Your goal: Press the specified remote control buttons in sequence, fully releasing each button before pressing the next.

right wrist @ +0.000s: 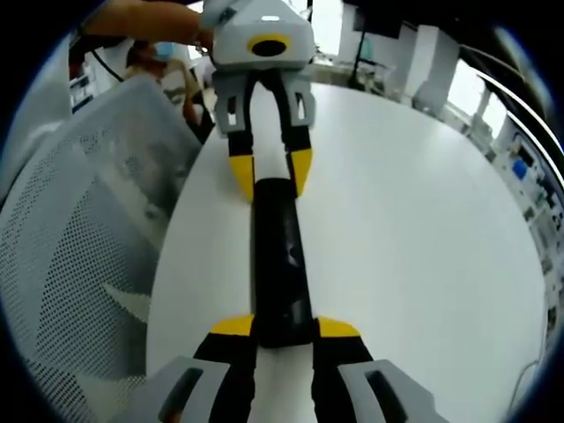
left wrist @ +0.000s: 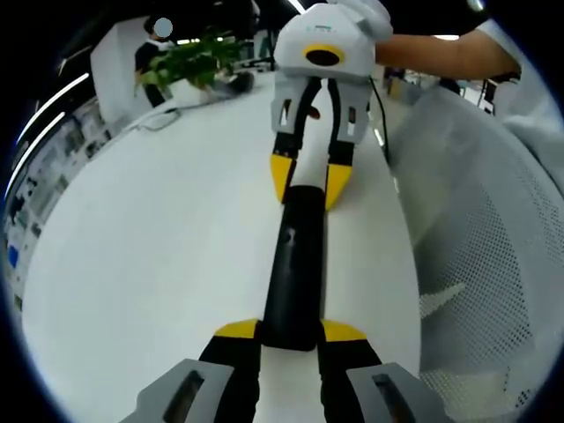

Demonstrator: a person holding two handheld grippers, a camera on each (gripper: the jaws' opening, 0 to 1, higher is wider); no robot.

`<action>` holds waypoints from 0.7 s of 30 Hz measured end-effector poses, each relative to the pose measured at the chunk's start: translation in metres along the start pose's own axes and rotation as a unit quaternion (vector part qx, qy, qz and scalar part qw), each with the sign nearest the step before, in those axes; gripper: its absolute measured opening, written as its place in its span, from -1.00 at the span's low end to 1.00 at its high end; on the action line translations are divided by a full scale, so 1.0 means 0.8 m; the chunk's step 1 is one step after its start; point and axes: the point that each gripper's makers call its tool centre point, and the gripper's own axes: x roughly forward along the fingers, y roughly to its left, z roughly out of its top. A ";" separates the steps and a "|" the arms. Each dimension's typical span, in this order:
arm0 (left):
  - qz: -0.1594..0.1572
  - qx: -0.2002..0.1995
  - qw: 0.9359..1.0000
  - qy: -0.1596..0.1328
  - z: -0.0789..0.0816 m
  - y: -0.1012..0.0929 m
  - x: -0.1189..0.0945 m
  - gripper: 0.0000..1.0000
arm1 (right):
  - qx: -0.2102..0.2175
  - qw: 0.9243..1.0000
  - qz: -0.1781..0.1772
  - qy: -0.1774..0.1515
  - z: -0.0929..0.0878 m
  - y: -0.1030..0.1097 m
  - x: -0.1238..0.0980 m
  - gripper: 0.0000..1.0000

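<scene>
A long, slim black remote control (left wrist: 295,256) stretches between the two grippers above the white table (left wrist: 159,238). My left gripper (left wrist: 291,331) is shut on its near end, yellow fingertips (left wrist: 236,330) on either side. The right gripper (left wrist: 308,181) comes in from the top and is shut on the far end. In the right gripper view the same remote control (right wrist: 280,256) runs up from my right gripper (right wrist: 285,328), shut on it, to the left gripper (right wrist: 270,176), shut on the other end. The buttons cannot be made out.
A white mesh chair (left wrist: 476,264) stands close beside the table's edge, also seen as the mesh chair (right wrist: 79,220). A potted plant (left wrist: 189,57) sits at the table's far side. A person's arm (left wrist: 441,53) reaches to the right gripper. The table (right wrist: 414,220) spreads wide to the right.
</scene>
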 end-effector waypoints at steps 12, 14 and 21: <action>-0.001 0.006 1.000 0.002 0.000 0.000 0.000 -0.54 | -0.004 1.000 0.001 -0.001 0.000 0.000 0.000 -0.59; -0.001 0.005 1.000 0.003 0.000 0.000 0.000 -0.54 | -0.006 1.000 0.003 0.000 0.001 -0.001 0.000 -0.59; -0.001 0.005 1.000 0.002 -0.001 0.001 0.000 -0.54 | -0.007 1.000 0.004 0.000 0.000 -0.001 0.000 -0.58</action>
